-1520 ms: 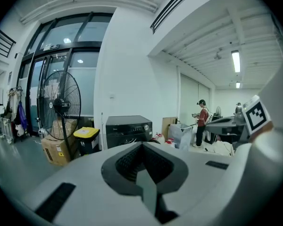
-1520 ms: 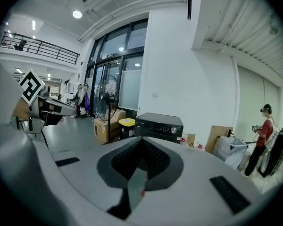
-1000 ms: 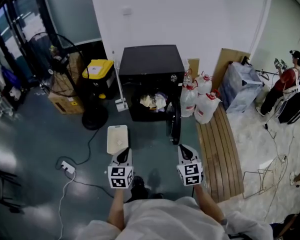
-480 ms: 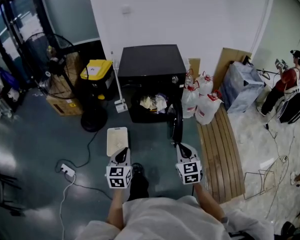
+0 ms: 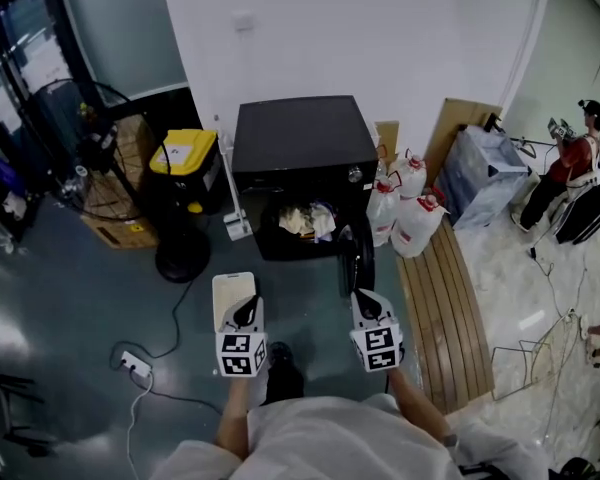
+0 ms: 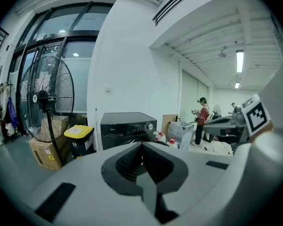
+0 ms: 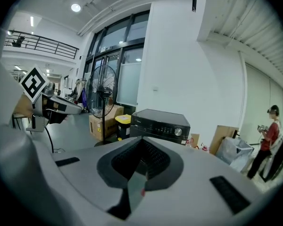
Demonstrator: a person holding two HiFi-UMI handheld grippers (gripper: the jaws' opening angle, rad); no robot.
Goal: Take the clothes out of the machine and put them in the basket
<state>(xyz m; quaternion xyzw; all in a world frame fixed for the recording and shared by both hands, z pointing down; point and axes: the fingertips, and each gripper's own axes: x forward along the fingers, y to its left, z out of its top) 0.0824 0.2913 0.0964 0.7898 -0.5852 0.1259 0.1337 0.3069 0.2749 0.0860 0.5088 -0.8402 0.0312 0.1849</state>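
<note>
The clothes (image 5: 305,220) lie inside the open front of the black machine (image 5: 302,138), well apart from both grippers and ahead of them, roughly midway between the lines on which the two point. The left gripper (image 5: 248,305) hangs over the near end of the white basket (image 5: 225,290), which sits on the floor in front of the machine and to its left. The right gripper (image 5: 365,298) is just short of the lower end of the machine's door (image 5: 357,260), which stands swung open on the right side.

In the left gripper view the jaws of the left gripper (image 6: 142,147) are pressed together with nothing between them. The right gripper (image 7: 141,142) also has its jaws closed and empty. Both gripper views show the machine's top and control panel beyond the tips, but the gripper bodies hide the clothes.

The clothes form a pale crumpled heap, white and cream with a little grey. Separate pieces cannot be counted.

There is one machine, one basket and two grippers. One standing fan (image 5: 80,138) and one yellow-lidded bin (image 5: 183,154) are to the left of the machine. At least three white jugs with red caps (image 5: 418,223) stand to its right, beside one wooden bench (image 5: 445,308).
</note>
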